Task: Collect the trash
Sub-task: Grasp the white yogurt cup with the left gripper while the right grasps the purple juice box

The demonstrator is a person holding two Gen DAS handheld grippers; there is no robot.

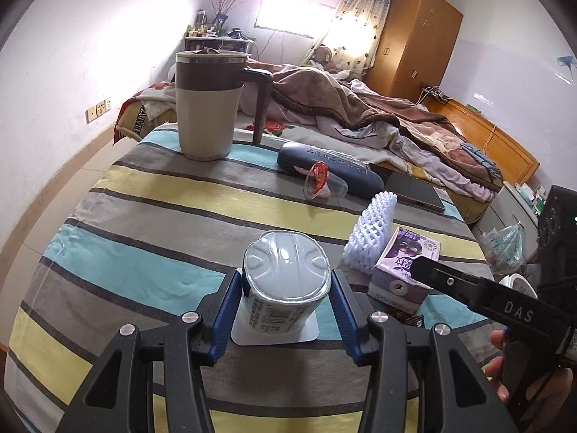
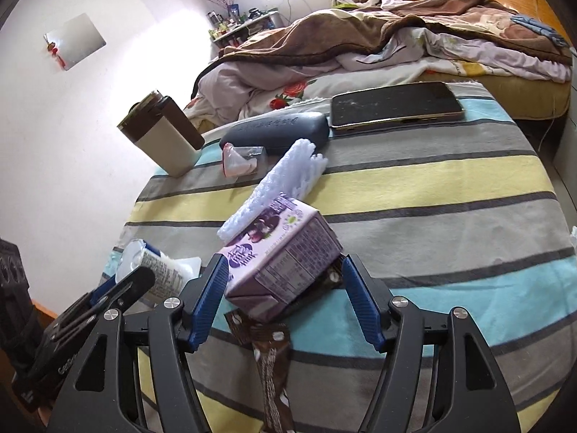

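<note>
The left gripper (image 1: 286, 297) clamps one upturned white plastic yogurt cup (image 1: 286, 288). The right gripper (image 2: 285, 285), jaws spread, brackets one purple milk carton (image 2: 281, 270); one white foam net (image 2: 274, 187) lies beyond it.

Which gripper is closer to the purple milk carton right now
Right. The right gripper has the purple milk carton between its open fingers. The left gripper sits beside it, straddling the upside-down yogurt cup.
</note>
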